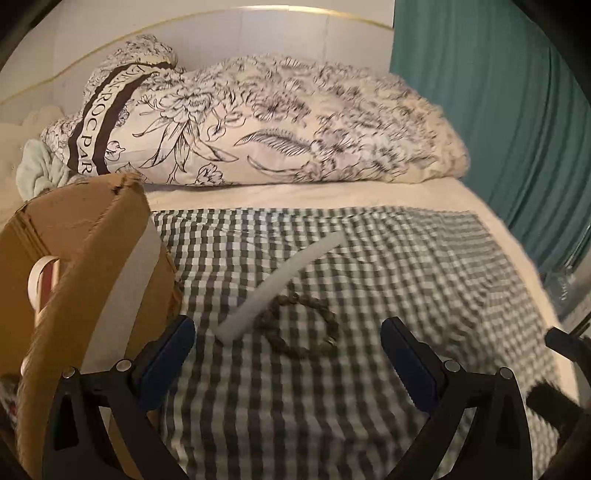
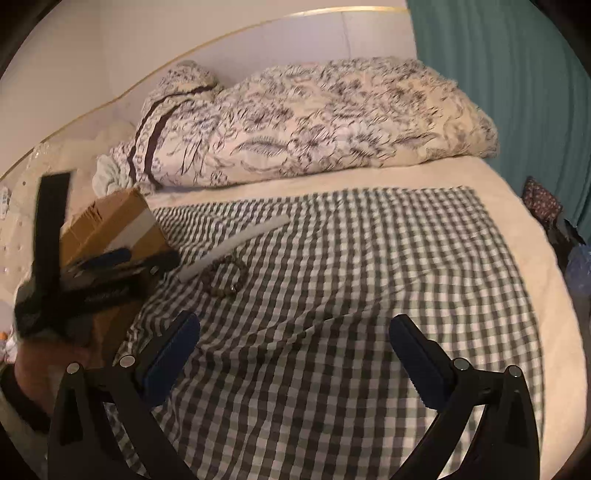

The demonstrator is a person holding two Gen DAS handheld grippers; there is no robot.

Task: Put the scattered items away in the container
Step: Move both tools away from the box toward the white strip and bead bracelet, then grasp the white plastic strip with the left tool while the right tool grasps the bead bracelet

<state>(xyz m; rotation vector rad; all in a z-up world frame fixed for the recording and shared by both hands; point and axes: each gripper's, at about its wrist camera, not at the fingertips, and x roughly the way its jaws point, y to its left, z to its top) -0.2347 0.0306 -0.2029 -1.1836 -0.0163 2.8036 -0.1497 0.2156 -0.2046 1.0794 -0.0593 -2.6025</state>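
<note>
On the bed a checked cloth (image 1: pixel 332 387) lay spread flat, and on it sat two loose items: a white stick (image 1: pixel 280 286), lying at a slant, and a brown beaded bracelet (image 1: pixel 299 325) curled in a ring whose left edge met the stick's near end. The left gripper (image 1: pixel 288 350) hung just over the cloth with its jaws spread wide and nothing between them; the bracelet lay just ahead of the gap between its blue-padded fingers (image 1: pixel 166 354). To its left stood the cardboard box (image 1: pixel 74 266), open at the top, its flap leaning toward the cloth, with a roll of tape (image 1: pixel 37 284) visible inside. The stick and bracelet were outside the box, on the cloth close to its right side. From the right wrist view, the right gripper (image 2: pixel 295 354) was also released, jaws wide apart and empty, held above bare checked cloth (image 2: pixel 332 314) nearer the foot of the bed, well apart from the stick (image 2: pixel 236 243) and the bracelet (image 2: pixel 225 277). That view showed the left gripper (image 2: pixel 122 258) as a blurred dark shape in front of the box (image 2: pixel 110 221), reaching toward the bracelet. Behind the cloth a flower-printed quilt (image 1: pixel 258 122) was bunched against the white headboard (image 1: pixel 221 33), and a teal curtain (image 1: pixel 498 110) hung at the right.
</note>
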